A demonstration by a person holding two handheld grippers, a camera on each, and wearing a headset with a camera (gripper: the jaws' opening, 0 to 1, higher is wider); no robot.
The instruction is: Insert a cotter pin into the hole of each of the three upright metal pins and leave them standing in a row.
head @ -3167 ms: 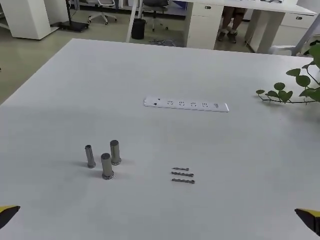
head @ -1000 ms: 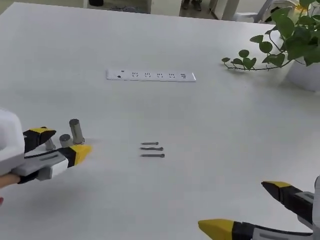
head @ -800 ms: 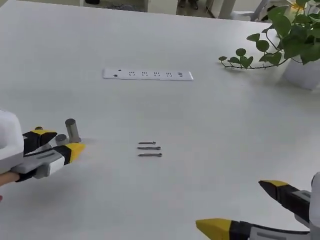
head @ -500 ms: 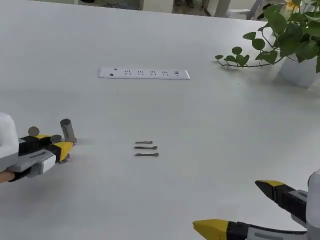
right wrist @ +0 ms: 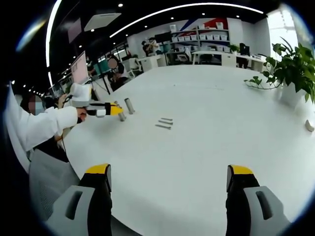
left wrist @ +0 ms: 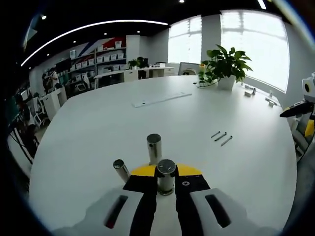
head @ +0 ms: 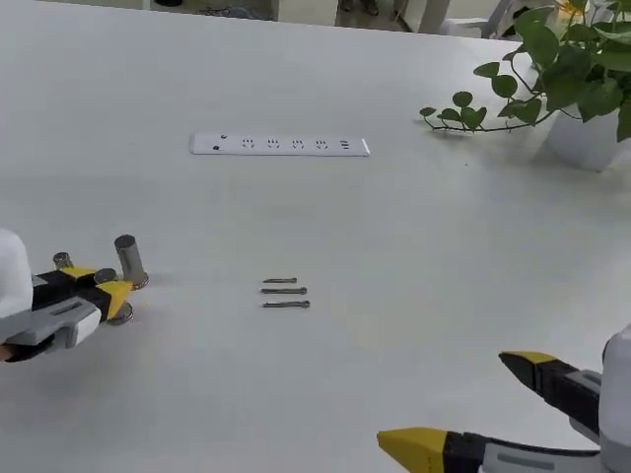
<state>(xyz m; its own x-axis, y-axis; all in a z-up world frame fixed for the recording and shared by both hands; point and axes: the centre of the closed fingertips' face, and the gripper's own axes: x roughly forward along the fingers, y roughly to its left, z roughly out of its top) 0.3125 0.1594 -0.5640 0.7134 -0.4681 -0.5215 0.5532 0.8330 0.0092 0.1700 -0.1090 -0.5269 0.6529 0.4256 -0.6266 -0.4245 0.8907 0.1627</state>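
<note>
1. Your left gripper is pinching the nearest metal pin, which is standing upright on the table.
2. The other two metal pins are standing upright just beyond it.
3. Your right gripper is hanging with its jaws spread wide, gripping nothing.
4. The three cotter pins are lying side by side between the grippers.
5. A power strip is lying farther back.

Yellow-tipped left claw and right claw, silvery metal pins, white table, seemingly grey cotter pins.

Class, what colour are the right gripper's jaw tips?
Yellow on the right gripper; best in right gripper view.
</note>
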